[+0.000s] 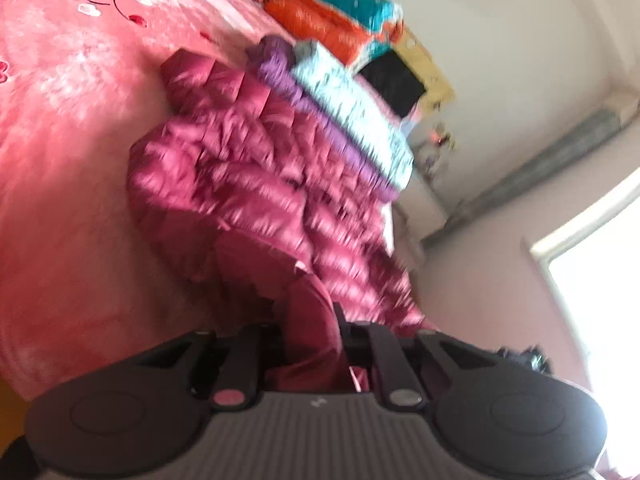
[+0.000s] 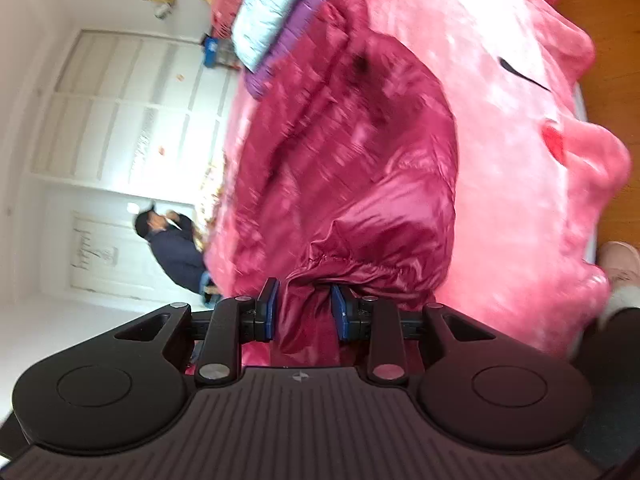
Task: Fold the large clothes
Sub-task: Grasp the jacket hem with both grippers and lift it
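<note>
A shiny maroon quilted puffer jacket lies spread on a pink plush blanket. In the left wrist view my left gripper is shut on a bunched fold of the jacket's edge, which hides most of the fingers. In the right wrist view the same jacket stretches away over the pink blanket. My right gripper is shut on a thick gathered part near the elastic hem, with the blue pads pressing on both sides of the fabric.
Folded purple and pale patterned clothes lie stacked beside the jacket, with teal and orange bedding further back. A person in dark clothes stands by white doors. A bright window is at the right.
</note>
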### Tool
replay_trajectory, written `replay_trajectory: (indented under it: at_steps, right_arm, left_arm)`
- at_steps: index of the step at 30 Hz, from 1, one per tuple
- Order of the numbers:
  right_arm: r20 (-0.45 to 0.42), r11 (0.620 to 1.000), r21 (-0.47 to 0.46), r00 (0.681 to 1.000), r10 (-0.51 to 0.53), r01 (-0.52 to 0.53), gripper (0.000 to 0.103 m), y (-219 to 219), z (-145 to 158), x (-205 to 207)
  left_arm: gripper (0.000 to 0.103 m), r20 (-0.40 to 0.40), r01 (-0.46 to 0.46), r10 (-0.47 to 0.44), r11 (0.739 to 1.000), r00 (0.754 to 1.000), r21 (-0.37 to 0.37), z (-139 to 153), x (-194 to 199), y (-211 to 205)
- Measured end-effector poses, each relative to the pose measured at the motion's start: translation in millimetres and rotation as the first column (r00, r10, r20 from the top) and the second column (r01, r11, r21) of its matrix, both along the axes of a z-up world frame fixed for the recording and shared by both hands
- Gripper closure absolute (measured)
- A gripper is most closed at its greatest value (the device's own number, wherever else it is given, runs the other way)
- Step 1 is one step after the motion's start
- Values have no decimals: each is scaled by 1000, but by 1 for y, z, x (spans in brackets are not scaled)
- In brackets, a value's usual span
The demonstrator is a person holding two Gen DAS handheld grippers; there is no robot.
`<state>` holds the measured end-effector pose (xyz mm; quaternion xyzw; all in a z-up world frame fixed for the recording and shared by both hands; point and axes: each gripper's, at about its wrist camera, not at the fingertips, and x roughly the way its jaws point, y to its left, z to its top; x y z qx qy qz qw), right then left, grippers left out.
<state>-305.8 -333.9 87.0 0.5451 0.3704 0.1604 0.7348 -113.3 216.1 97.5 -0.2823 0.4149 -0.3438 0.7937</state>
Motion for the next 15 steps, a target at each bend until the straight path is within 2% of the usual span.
replay_trajectory:
  at_steps: [4, 8, 15]
  right_arm:
    - [70, 999, 31, 997, -38, 36, 67, 3, 21, 19]
    - [126, 995, 52, 988, -87, 81, 67, -3, 35, 44]
    - [196, 982, 82, 963, -184, 170, 68, -21, 46, 99]
  left_arm:
    - [93, 1, -53, 53, 995, 999, -80, 13, 18, 0]
    - [93, -11, -113, 113, 979, 994, -171, 21, 41, 1]
    - [93, -4, -206, 214, 934, 977, -292, 38, 88, 1]
